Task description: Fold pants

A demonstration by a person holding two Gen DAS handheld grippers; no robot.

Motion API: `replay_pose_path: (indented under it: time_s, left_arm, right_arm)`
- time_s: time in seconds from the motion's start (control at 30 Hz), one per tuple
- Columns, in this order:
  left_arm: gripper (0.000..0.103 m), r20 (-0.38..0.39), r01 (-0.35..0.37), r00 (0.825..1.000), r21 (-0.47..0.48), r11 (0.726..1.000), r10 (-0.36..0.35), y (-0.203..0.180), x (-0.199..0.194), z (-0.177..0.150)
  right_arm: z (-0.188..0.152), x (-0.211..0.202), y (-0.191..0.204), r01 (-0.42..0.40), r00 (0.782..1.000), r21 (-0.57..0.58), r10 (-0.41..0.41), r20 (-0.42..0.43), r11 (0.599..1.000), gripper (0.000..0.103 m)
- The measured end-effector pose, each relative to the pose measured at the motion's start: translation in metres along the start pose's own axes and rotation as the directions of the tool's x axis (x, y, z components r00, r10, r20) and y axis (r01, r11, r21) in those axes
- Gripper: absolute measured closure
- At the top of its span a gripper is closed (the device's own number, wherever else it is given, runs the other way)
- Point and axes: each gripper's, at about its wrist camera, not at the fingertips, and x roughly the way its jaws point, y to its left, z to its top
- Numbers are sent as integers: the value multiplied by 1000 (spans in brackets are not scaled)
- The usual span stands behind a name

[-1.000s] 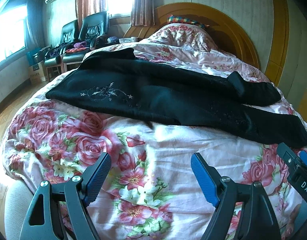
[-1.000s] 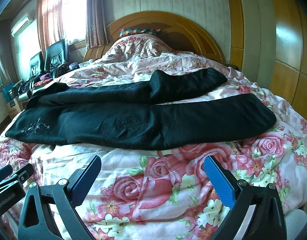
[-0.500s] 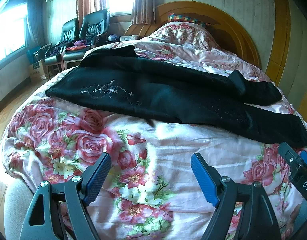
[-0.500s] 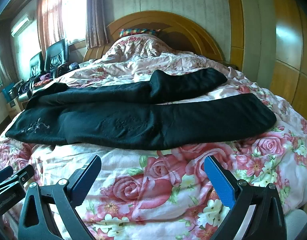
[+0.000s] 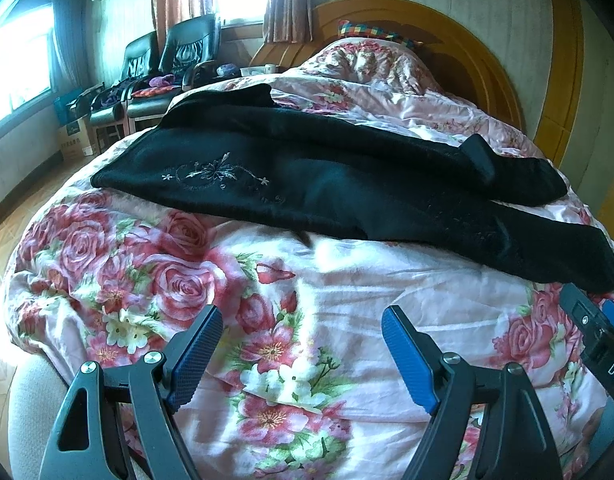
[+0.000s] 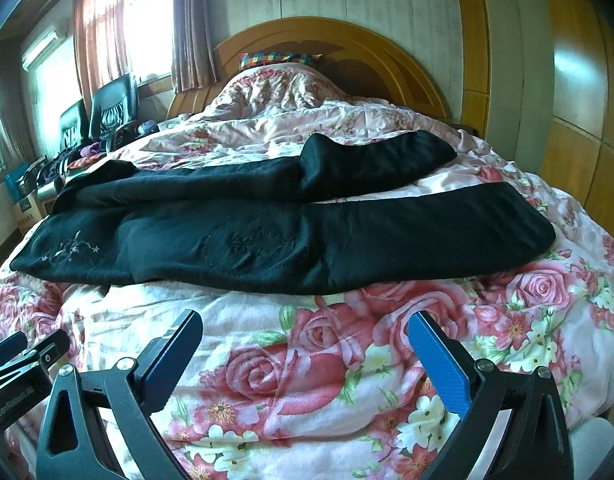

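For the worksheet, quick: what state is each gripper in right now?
Left gripper: open, holding nothing.
Right gripper: open, holding nothing.

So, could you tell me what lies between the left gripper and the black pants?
Only bare floral quilt separates the open left gripper from the black pants, as the left wrist view shows.

One pair black pants (image 5: 307,184) lay beyond fingers, two legs spread apart. One floral quilt (image 5: 307,312) lay under fingers. Two grippers showed: left gripper (image 5: 303,352), right gripper (image 6: 307,356), each with two blue-padded fingers, wide apart. Two black armchairs (image 5: 163,68) stood far left of fingers. One wooden headboard (image 6: 347,44) stood far ahead.
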Motion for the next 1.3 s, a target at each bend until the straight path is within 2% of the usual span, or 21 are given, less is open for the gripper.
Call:
replay_pose_path:
  time_s: [0.57,0.6,0.67,0.7,0.77,0.83,0.93,1.0,1.1,1.17,1.27,1.3]
  left_arm:
    - [20,-41,2,999,-3,1000,-2,3,8,-2]
    - [20,-59,26,998,-3,1000,-26,4,11,-2]
    - [20,-104,121,987,-19,992,-123,8,18,-1]
    - [20,-125,173,976,-56,983,-179,13,22,-1]
    - [20,-145,222,960,-132,966,-241,21,28,-3]
    - [20,-181,222,952,-146,964,-246,24,35,-3]
    - [20,-180,197,959,-124,972,-218,29,39,-3]
    - [20,-178,206,956,-157,966,-233,38,42,0]
    - [20,-172,219,950,-230,948,-261,55,47,6]
    - [20,-151,216,952,-279,936,-265,70,50,12]
    - [20,-121,196,961,-337,921,-249,88,56,19]
    - [20,-109,192,963,-362,912,-246,96,58,22]
  right_arm:
    - [-3,2,1,-6,1000,0,6,-5,1000,0]
    - [-2,2,0,-21,1000,6,21,2,1000,0]
    - [-2,0,-3,-74,997,34,73,28,997,0]
    - [-2,0,-6,-102,994,61,100,43,993,0]
    - [-2,2,-12,-138,989,123,130,67,983,0]
    - [-3,10,-22,-137,991,189,133,34,972,0]
    - [-1,30,-32,-126,985,196,147,-95,972,0]
    - [0,34,-43,-108,986,222,133,-100,969,0]
    - [5,40,-67,-118,985,284,148,-87,952,0]
    - [7,44,-82,-137,982,336,171,-75,932,0]
    - [6,59,-109,-183,969,460,239,-65,869,3]
    - [4,66,-118,-203,960,508,273,-66,837,8]
